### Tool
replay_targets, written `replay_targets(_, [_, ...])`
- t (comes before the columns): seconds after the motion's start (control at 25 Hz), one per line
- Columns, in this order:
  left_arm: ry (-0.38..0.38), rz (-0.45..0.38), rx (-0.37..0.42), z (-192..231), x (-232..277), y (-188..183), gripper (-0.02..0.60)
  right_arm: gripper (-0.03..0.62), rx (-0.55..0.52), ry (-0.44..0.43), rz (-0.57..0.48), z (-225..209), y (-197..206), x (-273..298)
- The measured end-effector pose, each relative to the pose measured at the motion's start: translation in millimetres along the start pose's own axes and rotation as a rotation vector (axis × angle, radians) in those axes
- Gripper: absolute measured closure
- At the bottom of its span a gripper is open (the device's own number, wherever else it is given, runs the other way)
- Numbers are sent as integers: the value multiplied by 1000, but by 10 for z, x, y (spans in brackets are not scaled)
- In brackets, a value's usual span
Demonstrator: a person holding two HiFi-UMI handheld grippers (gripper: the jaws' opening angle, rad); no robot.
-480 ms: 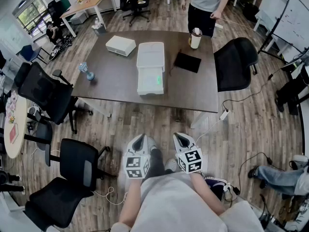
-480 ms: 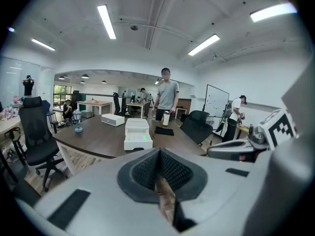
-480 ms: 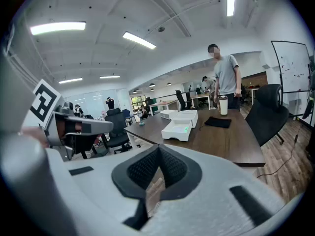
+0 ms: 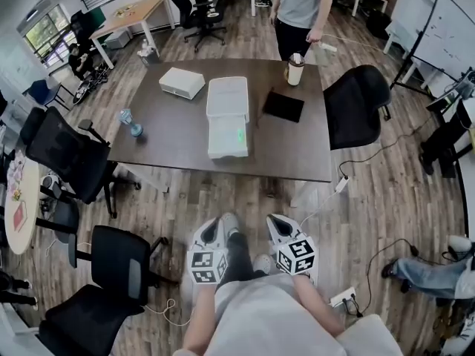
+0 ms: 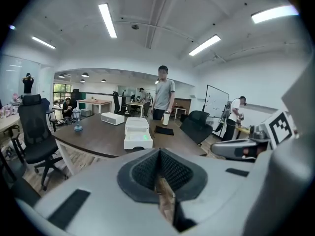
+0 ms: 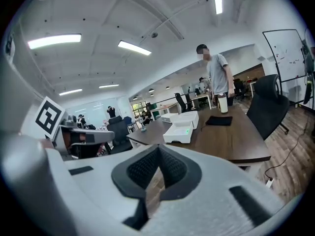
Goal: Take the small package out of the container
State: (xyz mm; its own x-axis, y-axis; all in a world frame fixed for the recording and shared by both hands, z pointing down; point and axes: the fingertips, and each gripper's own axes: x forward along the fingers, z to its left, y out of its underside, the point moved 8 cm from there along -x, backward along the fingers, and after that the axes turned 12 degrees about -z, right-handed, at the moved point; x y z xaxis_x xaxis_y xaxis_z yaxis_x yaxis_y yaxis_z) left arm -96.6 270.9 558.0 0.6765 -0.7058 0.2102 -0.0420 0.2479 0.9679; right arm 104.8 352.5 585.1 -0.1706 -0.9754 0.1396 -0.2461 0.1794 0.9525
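The left gripper [image 4: 213,228] and the right gripper [image 4: 280,227] were held empty, jaws pressed together, well short of the table [image 4: 297,150]. The white container [image 4: 228,117] was seen mid-table; the small package, presumably inside, could not be made out. Unless the jaws were parted first, the container might be shoved away.

Your left hand-held gripper [image 5: 159,156] has its jaws pressed together, pointing toward the dark surface [image 5: 98,136] where the white container [image 5: 137,133] sits well ahead; a person [image 5: 164,98] stands behind that surface.
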Motion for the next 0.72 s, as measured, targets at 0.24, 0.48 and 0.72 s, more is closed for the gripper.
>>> replay_targets(0.24, [51, -7, 5, 43, 325, -64, 577, 591, -2, 38, -7, -188, -63, 135])
replay_targets(0.48, [91, -9, -15, 154, 715, -187, 577, 591, 17, 62, 1, -315, -161, 335])
replay_targets(0.72, [114, 14, -26, 396, 1166, -281, 577, 591, 31, 79, 11, -479, -256, 755])
